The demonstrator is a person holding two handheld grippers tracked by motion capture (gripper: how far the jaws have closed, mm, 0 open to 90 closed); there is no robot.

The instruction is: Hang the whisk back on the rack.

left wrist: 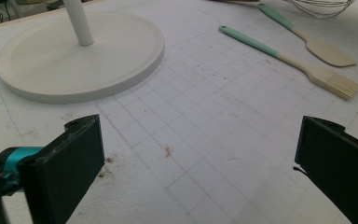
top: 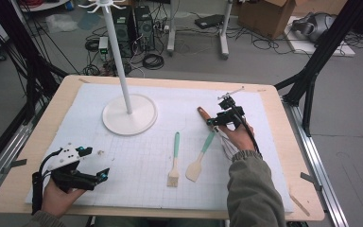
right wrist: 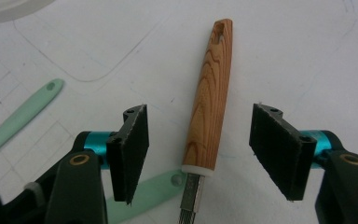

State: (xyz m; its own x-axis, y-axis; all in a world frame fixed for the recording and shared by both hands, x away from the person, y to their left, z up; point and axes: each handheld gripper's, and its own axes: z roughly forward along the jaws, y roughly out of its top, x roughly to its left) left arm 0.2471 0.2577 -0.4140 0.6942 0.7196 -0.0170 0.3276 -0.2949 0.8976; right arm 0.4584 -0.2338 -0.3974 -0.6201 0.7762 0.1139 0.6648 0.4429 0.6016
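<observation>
A whisk with a wooden handle [right wrist: 212, 102] lies on the white mat, its handle [top: 203, 114] pointing away from me and its wires [left wrist: 319, 6] toward the person. My right gripper [right wrist: 199, 156] is open, one jaw on each side of the handle's lower end and neither touching it; the high view shows the gripper [top: 216, 118] low over that spot. A teal-handled spatula [top: 200, 160] and a teal-handled pastry brush [top: 175, 160] lie side by side mid-mat. My left gripper [top: 94, 163] rests open at the front left, with bare mat between its jaws [left wrist: 198, 163].
A white hook stand rises from a round base [top: 129, 115] at the mat's back left, and the base [left wrist: 79, 60] lies just ahead of my left gripper. The spatula's handle [right wrist: 154, 193] passes under the whisk's neck. The brush [left wrist: 298, 63] lies beside the spatula [left wrist: 324, 46].
</observation>
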